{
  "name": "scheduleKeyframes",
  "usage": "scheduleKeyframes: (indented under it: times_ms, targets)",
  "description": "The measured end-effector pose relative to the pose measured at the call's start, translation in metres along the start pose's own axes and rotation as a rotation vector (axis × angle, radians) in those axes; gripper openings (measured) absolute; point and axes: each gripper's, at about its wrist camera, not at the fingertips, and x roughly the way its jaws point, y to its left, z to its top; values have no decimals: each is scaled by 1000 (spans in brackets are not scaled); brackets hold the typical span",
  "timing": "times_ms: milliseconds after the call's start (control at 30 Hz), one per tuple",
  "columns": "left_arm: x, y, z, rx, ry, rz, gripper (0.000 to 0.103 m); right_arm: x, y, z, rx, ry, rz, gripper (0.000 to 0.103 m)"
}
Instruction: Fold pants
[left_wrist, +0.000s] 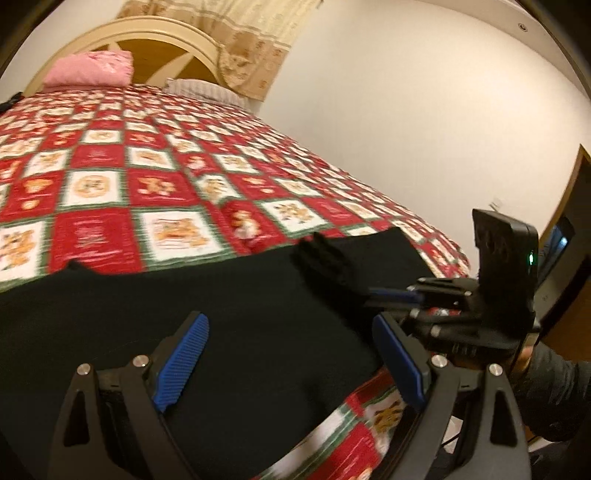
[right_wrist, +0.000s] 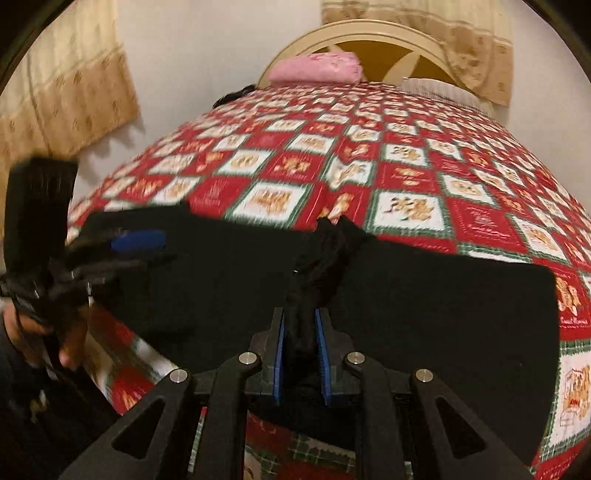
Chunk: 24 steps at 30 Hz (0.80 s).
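Observation:
Black pants (left_wrist: 229, 317) lie spread across the near edge of the bed, also in the right wrist view (right_wrist: 424, 306). My left gripper (left_wrist: 291, 328) is open and empty, its blue pads just above the black cloth. It shows blurred at the left of the right wrist view (right_wrist: 136, 240). My right gripper (right_wrist: 300, 325) is shut on a bunched fold of the pants (right_wrist: 328, 258), lifted off the bed. In the left wrist view it appears at the right (left_wrist: 369, 288), blurred, with cloth in it.
The bed has a red, white and green patchwork quilt (left_wrist: 166, 177), with a pink pillow (left_wrist: 92, 68) and a striped pillow (left_wrist: 199, 88) at the cream headboard (right_wrist: 369, 33). Curtains (right_wrist: 66, 85) hang by the wall. A wooden door (left_wrist: 569, 229) stands at the right.

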Motion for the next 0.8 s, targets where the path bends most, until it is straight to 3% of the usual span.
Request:
scheduleKeyframes:
  times_ms: [100, 200, 333, 467, 567, 700, 767, 800]
  targets:
    - [19, -8, 2, -8, 36, -45, 93, -8, -5, -7, -2, -7, 45, 39]
    - [35, -16, 3, -17, 66, -93, 93, -22, -11, -15, 16, -28, 113, 39]
    - [55, -28, 6, -35, 95, -144, 92, -39, -23, -28, 24, -77, 104, 39]
    - [72, -35, 9, -47, 128, -132, 92, -57, -45, -40, 87, -174, 107, 39]
    - [82, -36, 12, -67, 141, -124, 85, -63, -55, -44, 134, -228, 139, 46]
    - [87, -41, 14, -66, 143, -101, 73, -67, -58, -49, 135, -282, 149, 47]
    - [89, -42, 14, -64, 145, -77, 59, -69, -61, -52, 138, -306, 158, 47]
    - [91, -43, 14, -62, 148, -70, 44, -71, -63, -54, 144, -313, 166, 47]
